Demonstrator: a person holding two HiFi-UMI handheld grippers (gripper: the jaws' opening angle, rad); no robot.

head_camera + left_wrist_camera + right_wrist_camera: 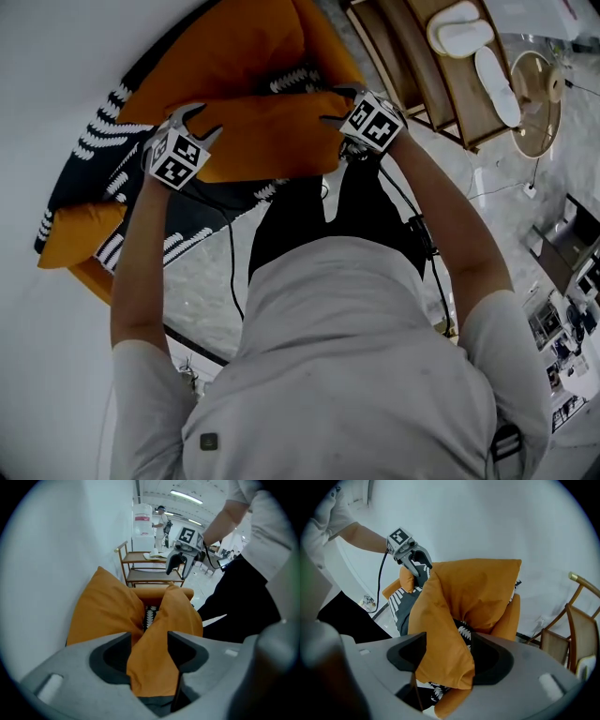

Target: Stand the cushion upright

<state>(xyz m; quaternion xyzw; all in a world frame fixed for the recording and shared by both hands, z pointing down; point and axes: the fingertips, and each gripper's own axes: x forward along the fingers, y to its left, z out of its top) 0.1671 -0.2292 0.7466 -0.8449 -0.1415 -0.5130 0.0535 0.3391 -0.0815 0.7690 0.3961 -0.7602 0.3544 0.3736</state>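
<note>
An orange cushion (267, 131) lies lengthwise on the sofa seat, in front of a second orange cushion (234, 47) that leans on the backrest. My left gripper (200, 122) is at its left end and my right gripper (336, 105) at its right end. In the left gripper view the jaws (149, 651) stand wide, with the cushion's corner (159, 639) between them. The right gripper view shows the same: wide jaws (447, 656) around the other corner (440, 634). Each gripper shows in the other's view, the right gripper (176, 564) and the left gripper (417, 564).
A black throw with white pattern (103, 159) covers the sofa, and a third orange cushion (80, 234) lies at its left end. A white wall (56, 56) is behind. A wooden chair (422, 66) with white slippers (459, 33) stands to the right. A cable (230, 272) hangs from the left gripper.
</note>
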